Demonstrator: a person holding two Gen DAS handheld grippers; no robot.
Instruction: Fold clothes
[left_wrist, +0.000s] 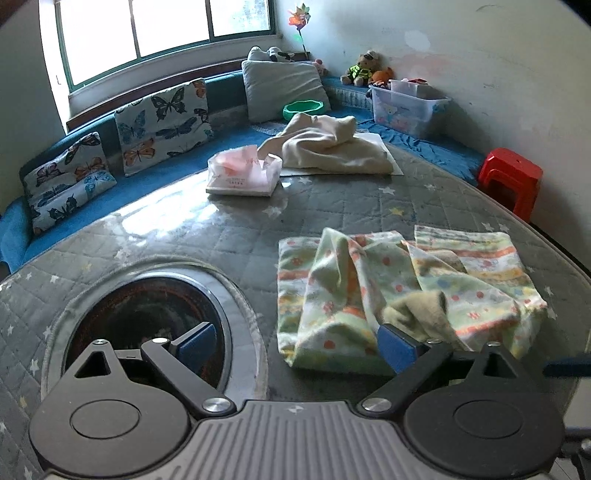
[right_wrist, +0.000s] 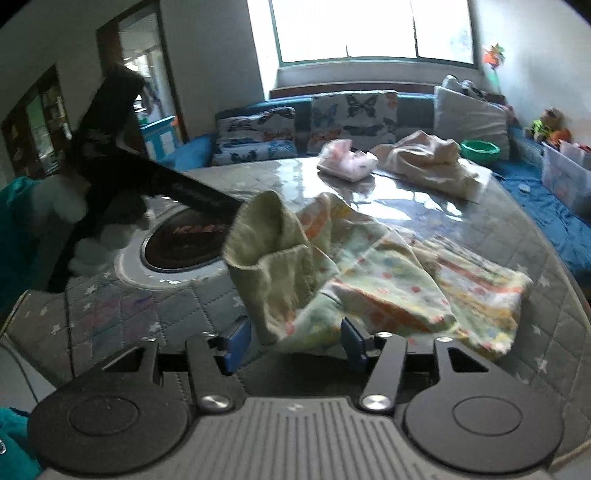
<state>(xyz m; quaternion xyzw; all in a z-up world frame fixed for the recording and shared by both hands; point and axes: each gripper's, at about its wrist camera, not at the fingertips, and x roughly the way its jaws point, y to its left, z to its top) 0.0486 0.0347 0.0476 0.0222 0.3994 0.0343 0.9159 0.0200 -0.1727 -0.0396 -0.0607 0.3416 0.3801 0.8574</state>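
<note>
A pastel patterned garment (left_wrist: 399, 291) lies rumpled on the grey quilted table (left_wrist: 184, 236). My left gripper (left_wrist: 295, 347) is open at its near left edge, the right blue pad (left_wrist: 397, 349) touching the cloth. In the right wrist view the same garment (right_wrist: 369, 266) lies ahead, with a raised greenish fold (right_wrist: 273, 251) standing up. My right gripper (right_wrist: 295, 341) is open, its jaws on either side of the garment's near hem. The left gripper's dark body (right_wrist: 155, 184) reaches in from the left there.
A round dark inset (left_wrist: 147, 317) sits in the table at left. A cream cloth (left_wrist: 332, 147) and a pink tissue pack (left_wrist: 243, 173) lie at the far side. Butterfly cushions (left_wrist: 162, 125), a clear storage box (left_wrist: 406, 107) and a red stool (left_wrist: 511, 181) ring the table.
</note>
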